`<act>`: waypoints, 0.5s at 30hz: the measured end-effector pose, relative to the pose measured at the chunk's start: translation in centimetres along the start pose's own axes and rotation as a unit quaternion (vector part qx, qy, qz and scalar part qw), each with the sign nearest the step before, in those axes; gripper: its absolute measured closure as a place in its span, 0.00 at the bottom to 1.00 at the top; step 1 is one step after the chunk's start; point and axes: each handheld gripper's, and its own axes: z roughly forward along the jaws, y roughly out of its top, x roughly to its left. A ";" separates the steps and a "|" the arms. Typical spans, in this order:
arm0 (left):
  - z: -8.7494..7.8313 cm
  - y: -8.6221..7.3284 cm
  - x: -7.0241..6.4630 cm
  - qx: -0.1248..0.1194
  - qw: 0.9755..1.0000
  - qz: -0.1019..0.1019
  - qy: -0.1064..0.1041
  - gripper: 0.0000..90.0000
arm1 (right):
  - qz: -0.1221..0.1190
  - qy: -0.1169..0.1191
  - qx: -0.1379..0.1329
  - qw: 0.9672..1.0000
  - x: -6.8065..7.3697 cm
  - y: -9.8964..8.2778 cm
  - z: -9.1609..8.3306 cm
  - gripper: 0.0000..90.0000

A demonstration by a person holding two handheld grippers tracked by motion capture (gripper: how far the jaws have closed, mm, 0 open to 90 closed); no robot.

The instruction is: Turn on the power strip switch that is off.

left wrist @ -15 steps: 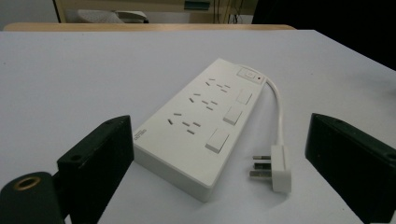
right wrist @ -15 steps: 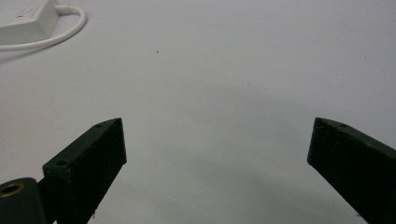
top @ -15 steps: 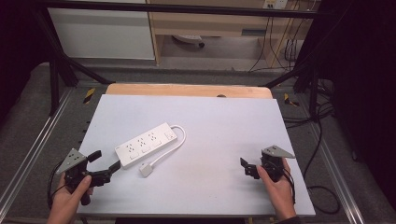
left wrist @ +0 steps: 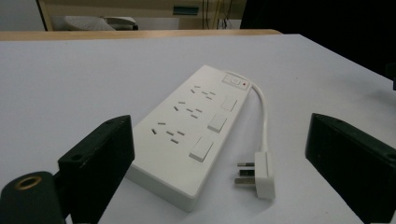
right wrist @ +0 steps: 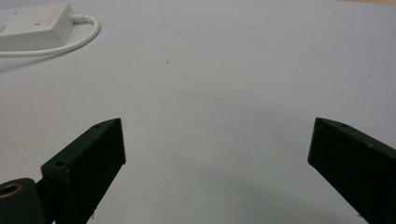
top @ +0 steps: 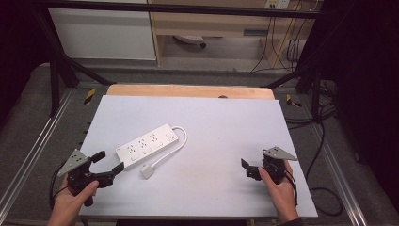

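High view: the left gripper (top: 109, 165), jaws spread wide and empty, has been brought closer to the white power strip (top: 147, 146) lying left of the worktop's (top: 226, 132) centre, suggesting a grasp, while the right gripper (top: 245, 168) is held open and empty near the right edge.

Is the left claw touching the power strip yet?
Cannot tell. In the left gripper view the left claw stands open around the power strip, one jaw overlapping its near corner; no gap shows.
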 end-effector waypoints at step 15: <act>1.6 2.0 -0.4 0.011 1.000 0.014 0.006 0.10 | -0.011 0.030 -0.008 0.999 0.4 0.1 -0.2 0.03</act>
